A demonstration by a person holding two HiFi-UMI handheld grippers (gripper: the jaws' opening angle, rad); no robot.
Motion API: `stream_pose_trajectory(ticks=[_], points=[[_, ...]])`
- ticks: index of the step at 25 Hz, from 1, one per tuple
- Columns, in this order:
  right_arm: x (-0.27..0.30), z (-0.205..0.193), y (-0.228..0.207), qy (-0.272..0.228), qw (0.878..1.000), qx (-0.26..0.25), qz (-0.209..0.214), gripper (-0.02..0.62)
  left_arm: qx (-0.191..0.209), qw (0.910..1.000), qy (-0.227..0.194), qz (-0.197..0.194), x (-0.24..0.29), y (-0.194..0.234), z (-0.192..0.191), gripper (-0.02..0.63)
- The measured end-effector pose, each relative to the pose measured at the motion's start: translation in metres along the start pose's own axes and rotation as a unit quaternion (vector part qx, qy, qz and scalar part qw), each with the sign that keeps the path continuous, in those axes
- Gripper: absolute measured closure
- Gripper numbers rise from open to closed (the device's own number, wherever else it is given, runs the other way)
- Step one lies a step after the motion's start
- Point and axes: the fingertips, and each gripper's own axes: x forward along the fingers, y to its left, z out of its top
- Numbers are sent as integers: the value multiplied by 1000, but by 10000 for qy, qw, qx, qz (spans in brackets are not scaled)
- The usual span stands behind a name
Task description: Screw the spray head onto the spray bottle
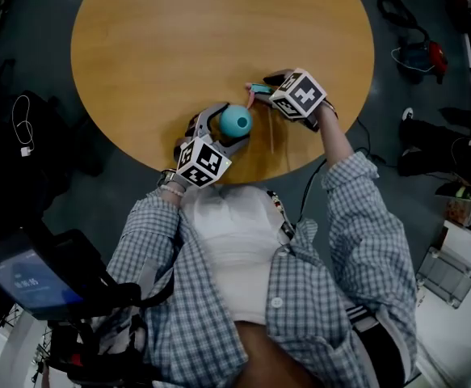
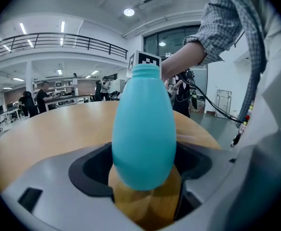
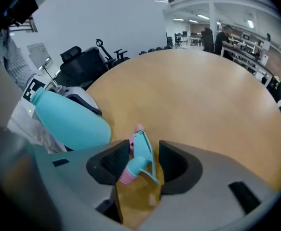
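Two grippers at the near edge of the round table (image 1: pixel 219 31).
Your left gripper (image 1: pixel 227 129) pinches the turquoise bottle (image 2: pixel 144 129), tilted over the table. Your right gripper (image 1: pixel 261 91) has its jaws spread around the spray head (image 3: pixel 141 155), which lies just beside the bottle.

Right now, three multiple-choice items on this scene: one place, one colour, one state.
1. Where is the spray head?
A. Between the jaws of the right gripper
B. Screwed onto the bottle
C. On the floor

2. What colour is the bottle?
A. Red
B. Teal
C. Black

3. What is the left gripper doing?
A. Hanging empty
B. Gripping the bottle
C. Gripping the spray head

Answers:
1 A: the right gripper view shows it lying on the table between the open jaws.
2 B: it is teal in all views.
3 B: the left gripper view shows the jaws closed on the bottle's sides.
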Motion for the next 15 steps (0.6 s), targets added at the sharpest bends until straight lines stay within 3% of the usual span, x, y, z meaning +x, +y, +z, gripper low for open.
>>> stream_pose_trajectory(ticks=[6,11,15], points=[[2,-1,1,-229,9972,555,456,435,-44,10000,-11,-16,1,1,1,204],[-7,-5,3,-516,9964,617,259,466,-72,10000,-20,-17,0,0,0,204],[-21,-4,6,-879,9950,437,-181,479,-85,10000,-20,-8,1,-2,0,204]])
